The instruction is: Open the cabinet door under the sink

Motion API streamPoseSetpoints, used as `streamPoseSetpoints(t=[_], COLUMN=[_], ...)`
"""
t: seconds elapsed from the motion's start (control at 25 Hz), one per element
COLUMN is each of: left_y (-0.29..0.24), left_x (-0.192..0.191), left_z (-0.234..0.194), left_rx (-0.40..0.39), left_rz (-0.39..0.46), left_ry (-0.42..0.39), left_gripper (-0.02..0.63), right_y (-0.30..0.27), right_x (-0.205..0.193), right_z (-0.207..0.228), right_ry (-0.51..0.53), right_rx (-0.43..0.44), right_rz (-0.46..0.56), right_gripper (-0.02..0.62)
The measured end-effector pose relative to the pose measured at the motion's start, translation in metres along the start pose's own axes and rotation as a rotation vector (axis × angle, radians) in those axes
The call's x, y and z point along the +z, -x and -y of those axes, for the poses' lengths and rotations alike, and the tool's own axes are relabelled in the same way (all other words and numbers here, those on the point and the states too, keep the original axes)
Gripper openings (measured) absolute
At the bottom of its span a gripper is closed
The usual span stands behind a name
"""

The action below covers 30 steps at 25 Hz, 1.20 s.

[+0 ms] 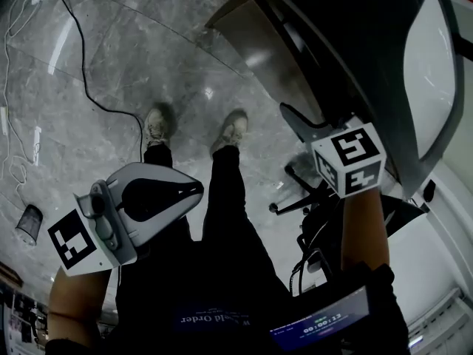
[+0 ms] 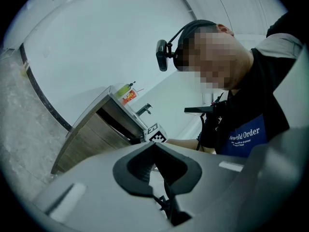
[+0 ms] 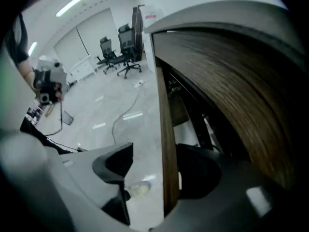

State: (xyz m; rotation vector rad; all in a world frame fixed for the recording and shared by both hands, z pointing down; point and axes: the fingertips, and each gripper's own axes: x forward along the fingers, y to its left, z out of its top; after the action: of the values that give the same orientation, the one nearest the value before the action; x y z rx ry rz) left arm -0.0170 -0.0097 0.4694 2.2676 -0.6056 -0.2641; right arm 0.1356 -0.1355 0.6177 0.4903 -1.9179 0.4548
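Straddling the thin edge of the wood-brown cabinet door [image 3: 164,120], the right tool [image 3: 157,161] has its dark jaws spread. The pad at nine o'clock of the edge stands clear of the door's outer face. The pad at three o'clock sits behind the edge, and whether it touches the wood is hard to make out. The door stands ajar, with the dark cabinet interior showing just beyond its edge. In the head view the cabinet sits at one o'clock, beneath the white oval sink basin [image 1: 429,65], and the right tool's marker cube hangs just in front of it. The left tool [image 2: 154,149] is held well apart from the cabinet, at eight o'clock in the head view, with its jaws pressed together on nothing. A thin black cable [image 1: 81,72] trails over the grey marble floor [image 1: 170,58] at eleven o'clock. The person's pale shoes [image 1: 157,128] stand near the middle of the head view.
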Motion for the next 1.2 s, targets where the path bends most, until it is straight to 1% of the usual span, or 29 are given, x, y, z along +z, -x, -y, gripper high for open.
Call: streamPoseSetpoints(t=[0.08,0.12,0.16,0.28,0.44,0.52,0.64,0.72,0.84,1.0,1.12,1.2], left_y=[0.005,0.01,0.015,0.031,0.04,0.039,0.036,0.03,0.014,-0.016,-0.038,-0.053], left_x=[0.006,0.009,0.013,0.023,0.044,0.056,0.073,0.081,0.09,0.11,0.129,0.138], left_z=[0.002,0.003,0.004,0.005,0.01,0.014,0.014,0.011,0.006,0.016,0.021,0.022], left_rx=[0.008,0.011,0.011,-0.002,-0.047,-0.06,-0.05,-0.04,-0.033,-0.039,-0.048,-0.074], left_rz=[0.012,0.018,0.022,0.015,-0.05,-0.084,-0.111,-0.131,-0.183,-0.196,-0.206,-0.213], left_ry=[-0.013,-0.019,-0.024,-0.039,-0.066,-0.073,-0.092,-0.117,-0.15,-0.158,-0.183,-0.189], left_gripper=[0.0,0.0,0.0,0.0,0.0,0.0,0.0,0.0,0.0,0.0,0.0,0.0], right_y=[-0.005,-0.007,-0.007,-0.013,-0.019,-0.016,-0.015,-0.019,-0.025,-0.022,-0.019,-0.018], right_x=[-0.009,-0.012,-0.013,-0.016,-0.019,-0.021,-0.018,-0.014,-0.012,-0.006,-0.009,-0.01], right_z=[0.015,0.02,0.021,0.011,-0.007,-0.014,-0.02,-0.026,-0.037,-0.048,-0.056,-0.054], right_ry=[0.006,-0.01,-0.028,-0.091,-0.237,-0.284,-0.317,-0.344,-0.403,-0.43,-0.447,-0.455], right_rx=[-0.098,-0.131,-0.146,-0.131,-0.094,-0.102,-0.112,-0.092,-0.056,-0.035,-0.016,-0.017], right_rz=[-0.07,-0.089,-0.099,-0.103,-0.101,-0.109,-0.102,-0.081,-0.045,-0.014,-0.036,-0.042], right_gripper=[0.208,0.139,0.095,0.091,0.091,0.091,0.091,0.091,0.091,0.091,0.091,0.091])
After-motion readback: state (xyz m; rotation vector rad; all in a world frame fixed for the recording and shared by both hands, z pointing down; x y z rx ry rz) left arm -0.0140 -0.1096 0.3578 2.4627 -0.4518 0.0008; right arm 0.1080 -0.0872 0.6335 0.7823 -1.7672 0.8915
